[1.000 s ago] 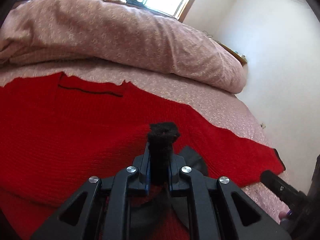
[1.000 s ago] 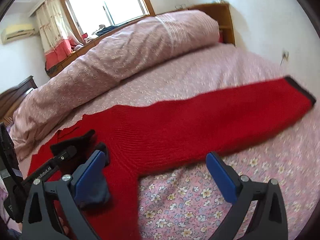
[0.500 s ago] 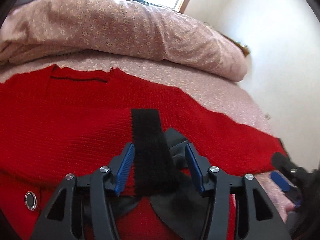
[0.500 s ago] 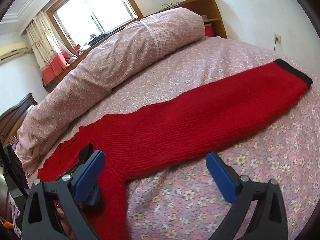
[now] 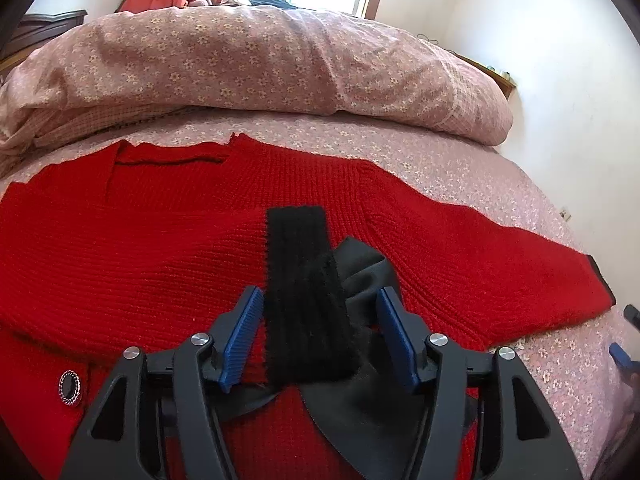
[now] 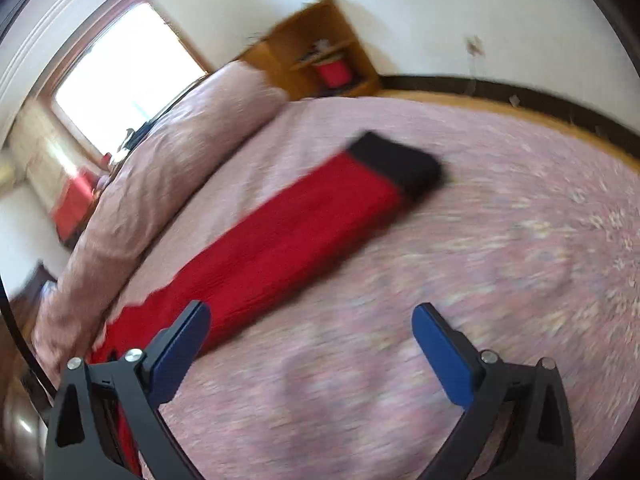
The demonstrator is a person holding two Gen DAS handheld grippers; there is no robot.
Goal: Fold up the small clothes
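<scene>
Floral pink bed [image 5: 460,168] carries a rolled duvet [image 5: 256,64] and a red sweater [image 5: 160,248] spread flat, one sleeve [image 6: 288,240] stretched out with its black cuff [image 6: 396,164]. Left gripper [image 5: 318,338] gapes around the other, folded-in cuff [image 5: 300,272] without pinching it. Right gripper [image 6: 312,344] hangs wide apart over bare sheet.

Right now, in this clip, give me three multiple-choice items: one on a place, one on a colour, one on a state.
1. Where does the black cuff between the left gripper fingers lie?
A on the red sweater's body
B on the quilt
C on the floor

2. What colour is the cuff of the outstretched sleeve?
A white
B black
C blue

3. How does the right gripper stand?
A shut on the sleeve
B shut on nothing
C open

Key: 1 A, it rests on the red sweater; 2 B, a dark band ends the red sleeve; 3 C, blue pads wide apart over the bedsheet.
</scene>
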